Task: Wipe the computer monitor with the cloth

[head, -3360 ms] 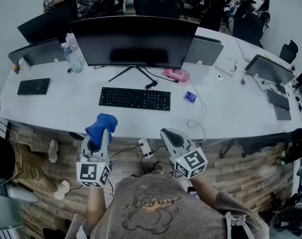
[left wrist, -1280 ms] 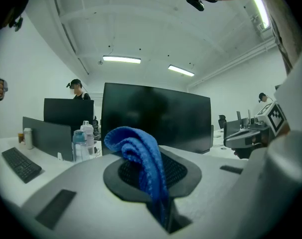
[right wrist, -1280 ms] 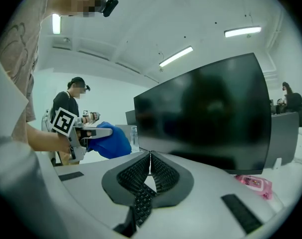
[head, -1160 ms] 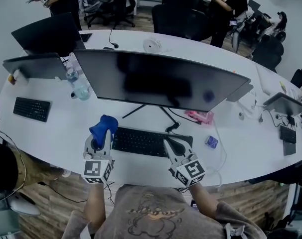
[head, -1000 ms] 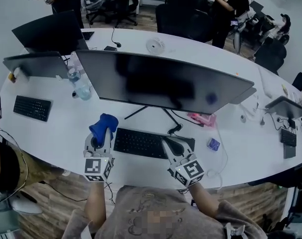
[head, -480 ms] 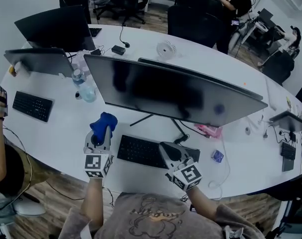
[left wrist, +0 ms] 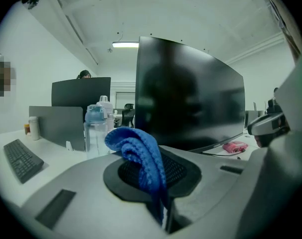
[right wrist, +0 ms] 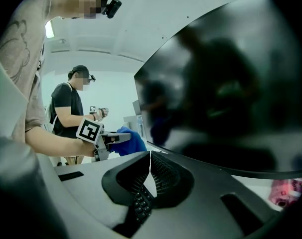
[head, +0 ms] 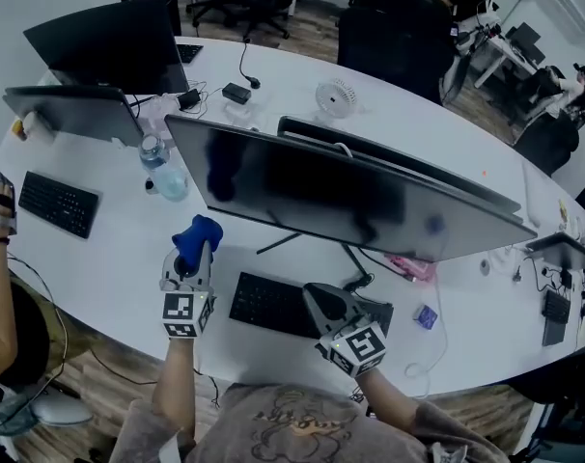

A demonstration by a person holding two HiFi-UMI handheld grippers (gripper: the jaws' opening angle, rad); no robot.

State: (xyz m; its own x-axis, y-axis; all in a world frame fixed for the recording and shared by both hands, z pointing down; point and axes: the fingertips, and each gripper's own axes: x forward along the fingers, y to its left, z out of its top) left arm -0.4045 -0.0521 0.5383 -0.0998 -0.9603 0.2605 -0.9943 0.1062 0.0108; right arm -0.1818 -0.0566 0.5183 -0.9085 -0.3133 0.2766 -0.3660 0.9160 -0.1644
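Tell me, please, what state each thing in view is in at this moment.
left gripper: shut on the blue cloth.
blue cloth: bunched up, pinched at one end, apparently not yet on the screen.
right gripper: shut, nothing between its jaws.
monitor: upright on its stand, screen dark.
water bottle: upright, lid on.

A keyboard (head: 273, 305), water bottle (head: 163, 167) and fan (head: 335, 97) share the desk (head: 99, 258).

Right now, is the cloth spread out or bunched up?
Bunched: the cloth sits folded in loops, pinched between the left gripper's shut jaws.
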